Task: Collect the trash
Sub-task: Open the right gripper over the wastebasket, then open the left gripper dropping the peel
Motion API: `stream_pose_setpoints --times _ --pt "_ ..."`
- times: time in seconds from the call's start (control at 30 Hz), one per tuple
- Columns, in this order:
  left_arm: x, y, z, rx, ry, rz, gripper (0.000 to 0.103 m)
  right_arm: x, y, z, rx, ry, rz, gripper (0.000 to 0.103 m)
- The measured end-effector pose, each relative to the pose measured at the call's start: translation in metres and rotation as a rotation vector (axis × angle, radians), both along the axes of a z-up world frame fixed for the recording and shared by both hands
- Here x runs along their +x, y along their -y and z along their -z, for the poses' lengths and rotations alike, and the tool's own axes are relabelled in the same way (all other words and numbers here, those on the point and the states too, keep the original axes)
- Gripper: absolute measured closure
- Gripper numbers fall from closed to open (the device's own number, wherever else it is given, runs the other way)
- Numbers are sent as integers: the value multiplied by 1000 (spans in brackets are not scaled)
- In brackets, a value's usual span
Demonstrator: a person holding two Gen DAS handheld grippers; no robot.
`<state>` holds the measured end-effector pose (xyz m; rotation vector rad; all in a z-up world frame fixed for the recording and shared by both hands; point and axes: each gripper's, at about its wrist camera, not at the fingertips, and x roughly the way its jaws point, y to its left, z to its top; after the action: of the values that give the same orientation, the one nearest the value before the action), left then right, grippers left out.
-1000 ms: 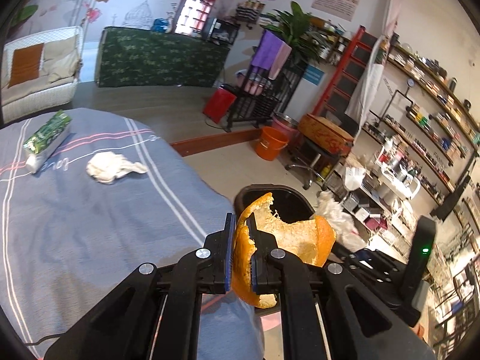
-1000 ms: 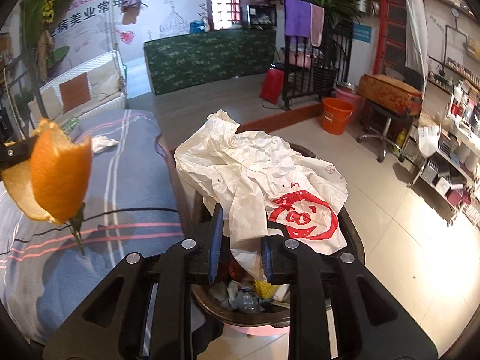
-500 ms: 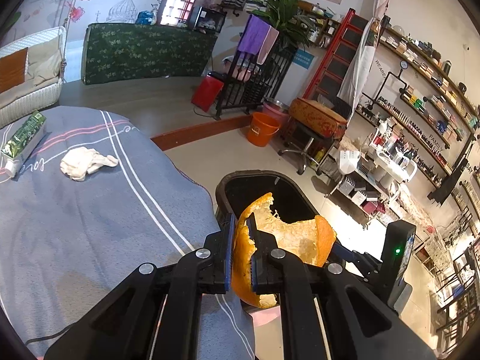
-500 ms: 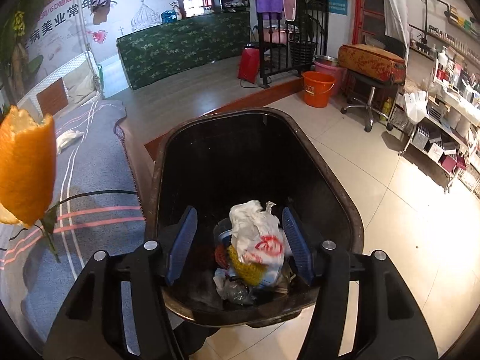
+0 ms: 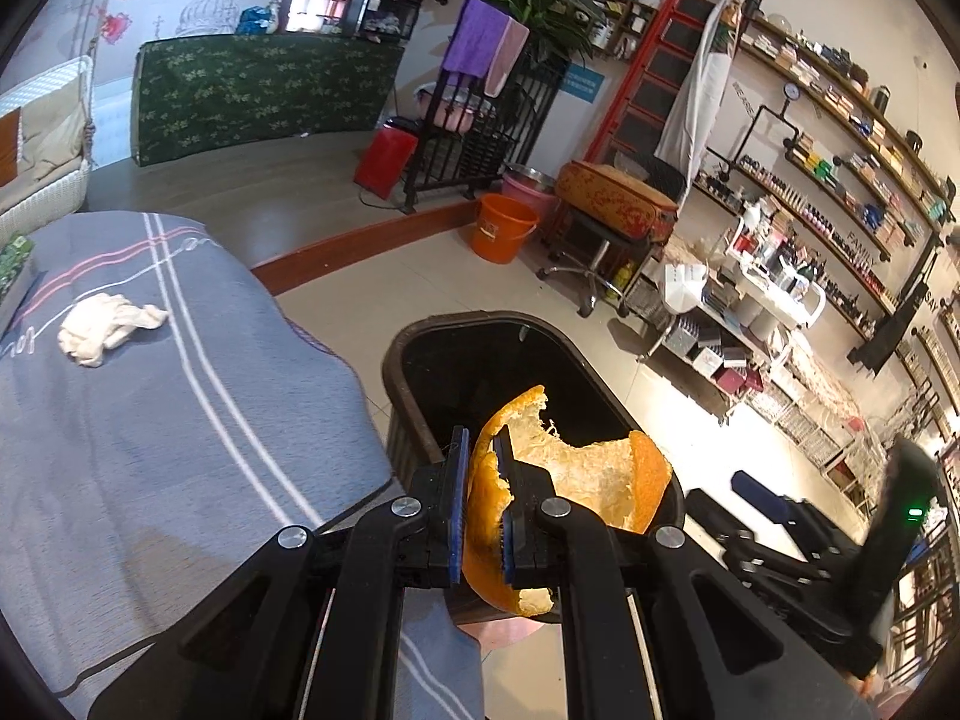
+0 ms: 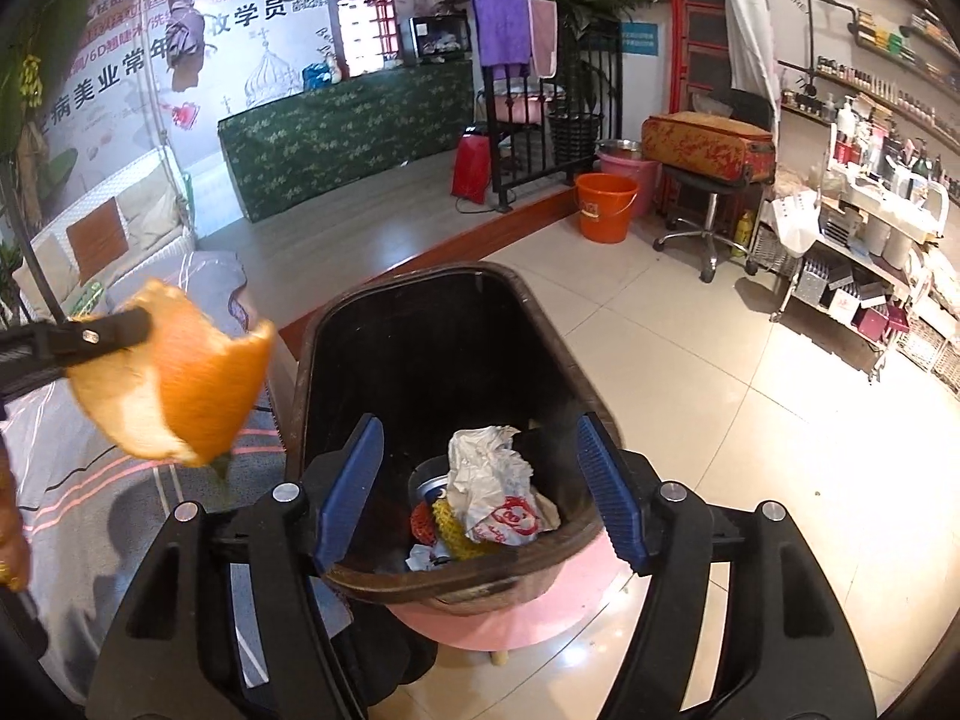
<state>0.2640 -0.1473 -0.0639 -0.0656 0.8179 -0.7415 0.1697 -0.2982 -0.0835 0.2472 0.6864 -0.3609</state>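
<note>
Left gripper [image 5: 480,468] pinches the orange peel [image 5: 576,474] above the bin [image 6: 420,336]. Right gripper [image 6: 480,480], its jaws just opening, hangs empty over the bin

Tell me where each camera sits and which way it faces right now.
Left wrist: on the left gripper, angled down over the bin and bed; its fingers pinch an orange peel.
Right wrist: on the right gripper, angled down into the bin; fingers open, just widened, empty.
Shared: bin, peel, bed, orange bucket.

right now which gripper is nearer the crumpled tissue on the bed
Left. The left gripper, holding orange peel, is beside the bed near the tissue; the right gripper hangs over the bin.
</note>
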Motion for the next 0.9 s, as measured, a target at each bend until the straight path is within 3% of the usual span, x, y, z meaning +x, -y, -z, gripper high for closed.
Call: stream_pose_setpoints --times 0.3,0.67,0.7,0.77,0.8,0.83,0.9 --pt "4 42 19 46 -33 70 94 -24 18 -18 -11 44 58 36" --pt "5 68 32 108 -56 95 93 -44 41 -14 16 53 119 32" --pt "4 68 32 112 -62 106 86 -45 42 -14 16 53 125 32" --pt "3 68 31 110 -62 110 54 -45 44 -17 12 55 131 32" --pt "0 63 27 98 -35 87 32 -45 44 -18 9 56 133 32" --pt "-1 61 23 81 -12 72 22 -46 43 -18 3 58 137 32" --pt "-5 54 15 53 11 67 18 -48 45 -20 -3 65 151 32"
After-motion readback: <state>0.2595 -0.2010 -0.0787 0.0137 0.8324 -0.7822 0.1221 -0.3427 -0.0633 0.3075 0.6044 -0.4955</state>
